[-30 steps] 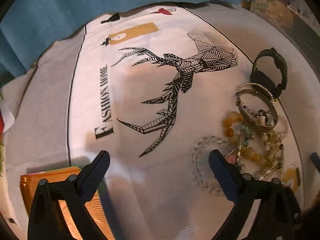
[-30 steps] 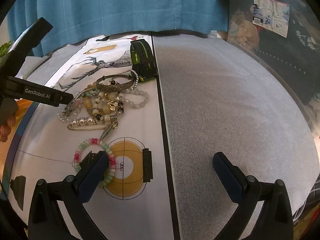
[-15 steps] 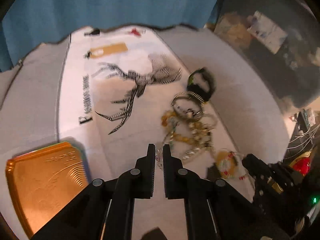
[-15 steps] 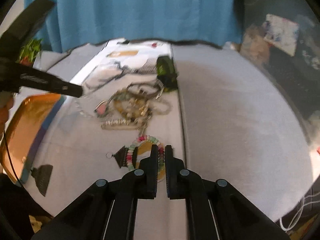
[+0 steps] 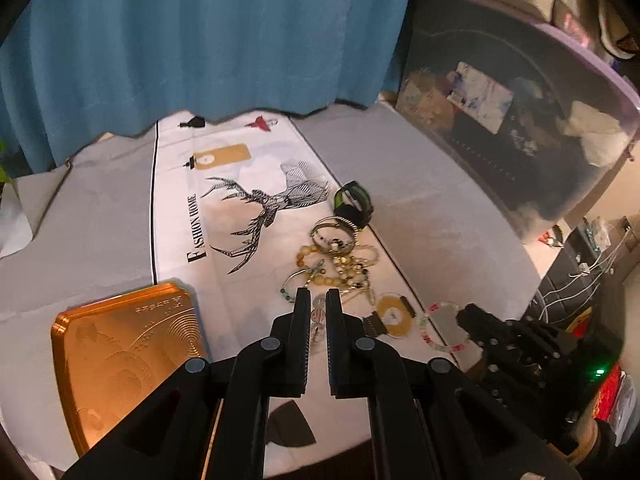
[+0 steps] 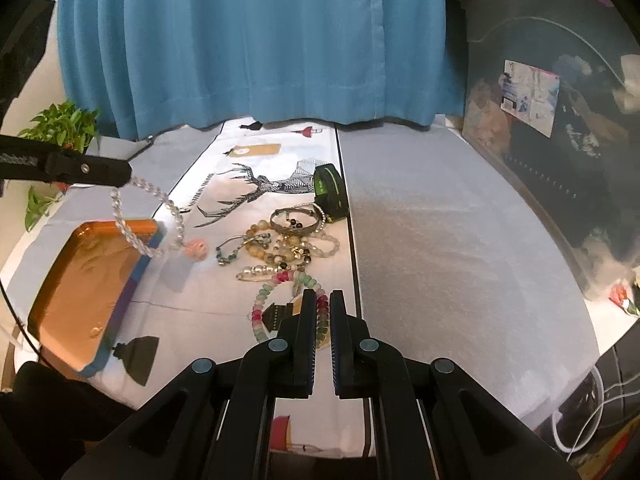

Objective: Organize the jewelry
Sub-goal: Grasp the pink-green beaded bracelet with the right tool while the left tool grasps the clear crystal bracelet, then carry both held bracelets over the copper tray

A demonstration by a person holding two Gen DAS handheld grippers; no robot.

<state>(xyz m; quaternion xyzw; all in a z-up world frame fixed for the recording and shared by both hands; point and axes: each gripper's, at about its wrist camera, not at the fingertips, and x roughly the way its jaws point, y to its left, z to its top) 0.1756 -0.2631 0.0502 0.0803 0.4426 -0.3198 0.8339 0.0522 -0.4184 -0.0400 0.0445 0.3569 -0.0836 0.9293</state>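
Note:
My left gripper [image 5: 318, 300] is shut on a clear crystal bead bracelet [image 5: 318, 320]. In the right wrist view that bracelet [image 6: 160, 224] hangs from the left gripper [image 6: 126, 178], lifted above the table beside the orange tray [image 6: 76, 284]. My right gripper [image 6: 324, 304] is shut on a pink and green bead bracelet [image 6: 264, 304], which also shows in the left wrist view [image 5: 438, 322]. A pile of jewelry [image 6: 288, 240] lies on the white deer-print cloth [image 6: 240, 184], with a black and green watch [image 6: 330, 190] behind it.
The orange tray [image 5: 120, 360] sits at the table's front left. A blue curtain [image 6: 256, 40] hangs behind the table. A dark storage bin [image 6: 560, 120] stands at the right. A green plant [image 6: 60, 128] is at the far left. Grey cloth [image 6: 460, 260] covers the right half.
Both grippers closed, the left on the crystal bracelet and the right on the pink and green one. Both have risen and pulled back from the pile, the left towards the tray.

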